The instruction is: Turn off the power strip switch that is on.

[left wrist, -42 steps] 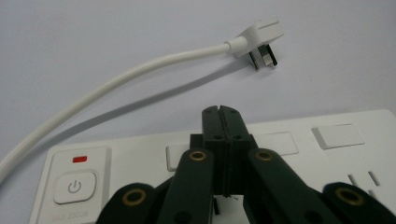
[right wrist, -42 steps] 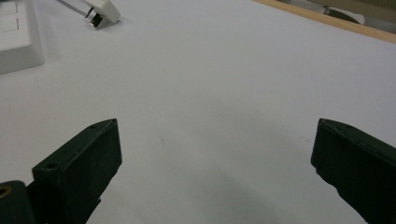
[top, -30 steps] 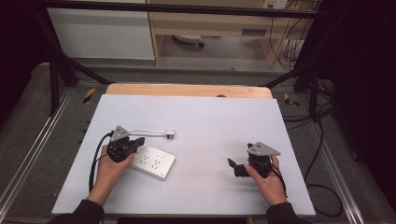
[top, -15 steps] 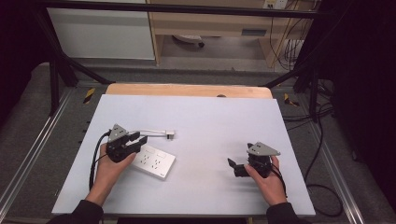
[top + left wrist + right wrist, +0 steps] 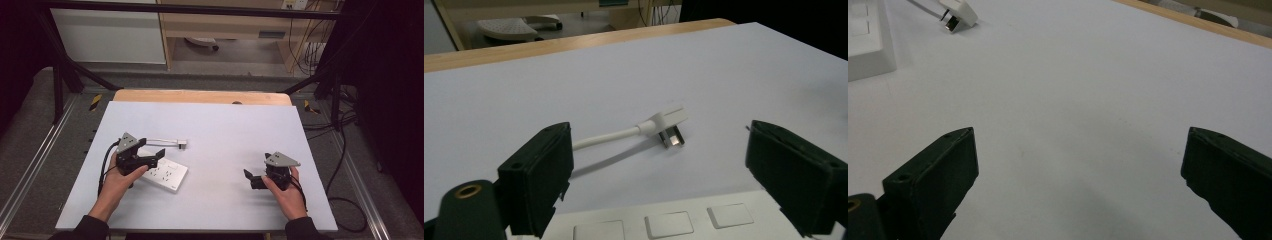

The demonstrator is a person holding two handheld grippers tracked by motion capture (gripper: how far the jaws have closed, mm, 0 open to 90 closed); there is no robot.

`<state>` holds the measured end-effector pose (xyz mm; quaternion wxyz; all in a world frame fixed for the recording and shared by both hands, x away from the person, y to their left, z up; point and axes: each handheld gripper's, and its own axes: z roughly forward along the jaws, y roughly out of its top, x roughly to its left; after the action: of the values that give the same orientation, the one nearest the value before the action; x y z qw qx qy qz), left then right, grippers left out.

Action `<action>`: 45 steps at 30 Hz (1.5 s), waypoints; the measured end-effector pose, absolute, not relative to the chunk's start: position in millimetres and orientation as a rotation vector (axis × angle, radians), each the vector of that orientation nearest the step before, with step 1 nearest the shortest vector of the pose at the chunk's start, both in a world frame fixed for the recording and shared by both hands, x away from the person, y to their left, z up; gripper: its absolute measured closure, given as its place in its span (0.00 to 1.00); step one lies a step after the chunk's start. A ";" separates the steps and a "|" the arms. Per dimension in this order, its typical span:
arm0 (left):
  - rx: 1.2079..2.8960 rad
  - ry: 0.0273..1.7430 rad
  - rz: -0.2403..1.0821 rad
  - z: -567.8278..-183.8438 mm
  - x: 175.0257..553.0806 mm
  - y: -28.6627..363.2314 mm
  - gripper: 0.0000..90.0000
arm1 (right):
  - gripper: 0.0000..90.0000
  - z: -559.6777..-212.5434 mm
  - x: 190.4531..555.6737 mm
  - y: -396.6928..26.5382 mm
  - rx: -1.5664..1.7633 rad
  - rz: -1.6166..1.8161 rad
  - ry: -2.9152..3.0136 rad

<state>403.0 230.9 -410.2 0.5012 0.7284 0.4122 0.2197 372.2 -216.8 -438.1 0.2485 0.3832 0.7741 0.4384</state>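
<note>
Your left gripper [image 5: 156, 156] has just been opening its jaws, and they now stand wide apart above the near edge of the white power strip [image 5: 167, 173], with nothing clamped between them. In the left gripper view, the two black blocky pads [image 5: 538, 180] frame the white plug [image 5: 670, 123], which lies flat on the table just past the strip, its metal prongs glinting and its thin round cord curving back toward your gripper. The strip is a smooth, flat rectangular slab of glossy plastic with square recessed sockets, lying at a slant on the left part of the matte pale grey table top [image 5: 225, 130]. Your right gripper [image 5: 251, 179] sits well apart on the right side of the table, jaws spread wide over bare surface and holding nothing.
</note>
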 end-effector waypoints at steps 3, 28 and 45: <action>1.738 0.994 0.529 -406.9 401.5 230.4 0.10 | 0.03 -438.6 372.4 -217.9 1.038 1.194 2.111; 1.663 0.984 0.498 -375.2 370.9 246.6 0.09 | 0.03 -436.0 373.0 -223.9 1.059 1.216 2.084; 1.614 0.944 0.516 -351.0 337.7 262.8 0.08 | 0.03 -435.8 372.6 -227.0 1.074 1.210 2.076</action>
<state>337.7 262.8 -351.0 0.5653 0.6864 0.4013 0.2196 372.6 -227.0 -435.8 0.2522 0.3950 0.7633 0.4448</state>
